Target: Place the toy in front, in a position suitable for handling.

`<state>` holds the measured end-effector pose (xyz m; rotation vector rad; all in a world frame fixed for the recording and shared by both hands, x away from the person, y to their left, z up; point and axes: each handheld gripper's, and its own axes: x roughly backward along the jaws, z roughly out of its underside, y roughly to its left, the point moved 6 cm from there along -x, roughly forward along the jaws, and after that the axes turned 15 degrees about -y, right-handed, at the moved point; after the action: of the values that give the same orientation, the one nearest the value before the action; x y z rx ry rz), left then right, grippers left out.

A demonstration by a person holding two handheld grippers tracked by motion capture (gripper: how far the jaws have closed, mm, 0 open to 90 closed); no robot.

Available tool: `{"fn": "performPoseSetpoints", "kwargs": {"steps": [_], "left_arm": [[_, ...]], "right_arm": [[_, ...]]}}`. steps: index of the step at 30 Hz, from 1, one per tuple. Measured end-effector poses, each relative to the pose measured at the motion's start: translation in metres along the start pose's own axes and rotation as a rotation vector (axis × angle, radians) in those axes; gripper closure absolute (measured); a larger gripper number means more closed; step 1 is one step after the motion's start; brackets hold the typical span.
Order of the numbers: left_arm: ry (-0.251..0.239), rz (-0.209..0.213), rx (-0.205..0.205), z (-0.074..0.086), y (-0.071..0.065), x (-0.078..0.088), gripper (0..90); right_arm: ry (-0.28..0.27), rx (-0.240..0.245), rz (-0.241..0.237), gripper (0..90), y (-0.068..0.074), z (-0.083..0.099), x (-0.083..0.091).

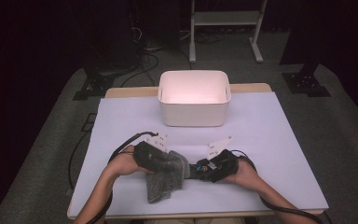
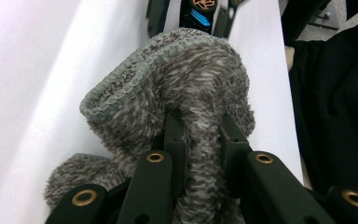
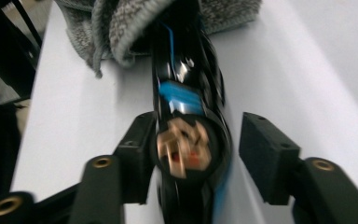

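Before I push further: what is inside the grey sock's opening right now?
The black tool with blue markings runs into the cuff of the grey sock. Its front end is covered by the knit, so how deep it reaches cannot be seen.

Right tongs (image 3: pixel 193 154) standing around a black object on the white bench (image 3: pixel 307 60)

The two black jaws rose from the bottom edge with a glossy black object (image 3: pixel 189 116) between them; it bore blue markings and, on the end facing the camera, a round orange-and-copper emblem, blurred. The jaw on the picture's left lay against the object's side, while the jaw on the picture's right stood clear of it with white bench showing in the gap. The object's far end ran up under the ribbed edge of a grey fleecy cloth (image 3: pixel 121 23) lying bunched at the top. Dark shapes bordered the bench along the picture's left edge.
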<state>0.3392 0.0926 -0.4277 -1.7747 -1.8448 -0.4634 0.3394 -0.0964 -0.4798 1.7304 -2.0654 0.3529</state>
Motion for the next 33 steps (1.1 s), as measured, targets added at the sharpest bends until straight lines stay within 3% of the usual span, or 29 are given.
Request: {"fn": "performPoseSetpoints", "kwargs": {"steps": [1,2,3,7,14,17,19,23,30,33], "left_arm": [[0.004,-0.004,-0.007,-0.001,0.001,0.0,77.6],[0.002,-0.01,-0.003,-0.003,0.001,0.0,77.6],[0.008,-0.007,-0.013,-0.005,0.001,0.0,77.6],[0.026,0.008,-0.035,-0.015,-0.002,-0.008,77.7],[0.001,0.043,-0.069,-0.036,-0.001,-0.028,78.4],[-0.002,0.074,-0.096,-0.049,-0.005,-0.041,78.3],[0.03,0.094,-0.125,-0.056,-0.006,-0.055,78.4],[0.036,0.112,-0.12,-0.06,-0.006,-0.074,78.3],[0.037,0.092,-0.123,-0.055,-0.005,-0.067,78.7],[0.048,0.078,-0.107,-0.045,-0.004,-0.057,78.6]], "right_arm": [[-0.009,-0.015,0.006,51.4,-0.001,0.002,0.004],[-0.014,-0.022,-0.007,60.9,0.0,0.004,0.006],[-0.022,-0.025,-0.017,62.8,0.001,0.005,0.008],[-0.007,0.016,0.001,63.0,0.003,0.004,0.007],[-0.014,0.019,0.007,62.6,0.004,0.005,0.004],[-0.012,0.02,0.004,62.4,0.006,0.005,0.001],[-0.01,0.026,0.007,62.4,0.006,0.004,0.0],[-0.016,0.021,0.009,62.4,0.006,0.005,0.0],[-0.018,0.005,-0.002,62.8,0.005,0.006,0.001],[-0.01,0.013,0.007,63.3,0.005,0.007,0.001]]}}
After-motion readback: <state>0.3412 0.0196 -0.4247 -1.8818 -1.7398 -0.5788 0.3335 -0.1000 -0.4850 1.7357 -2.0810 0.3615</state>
